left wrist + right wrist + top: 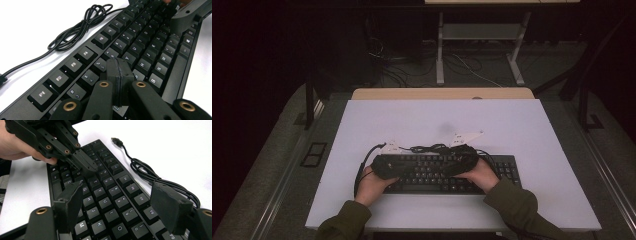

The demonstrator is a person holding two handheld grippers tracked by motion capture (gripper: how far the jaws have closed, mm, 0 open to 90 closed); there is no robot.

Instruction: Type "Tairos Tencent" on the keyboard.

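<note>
Pressed together with nothing between, my left gripper (119,75) jaws sit on the keyboard (447,172) near the table's (442,120) front edge; pushing harder could pop a keycap. My right gripper (120,205), jaws apart and empty above the keys, could snag the coiled cable (150,176).

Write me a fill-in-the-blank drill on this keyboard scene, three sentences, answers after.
1. The left gripper hovers over the black keyboard with its jaws fully ____.
2. The right gripper has its jaws ____, with nothing between them.
3. The keyboard's black cable lies bundled on the ____ tabletop.

Missing words: shut; open; white
</note>
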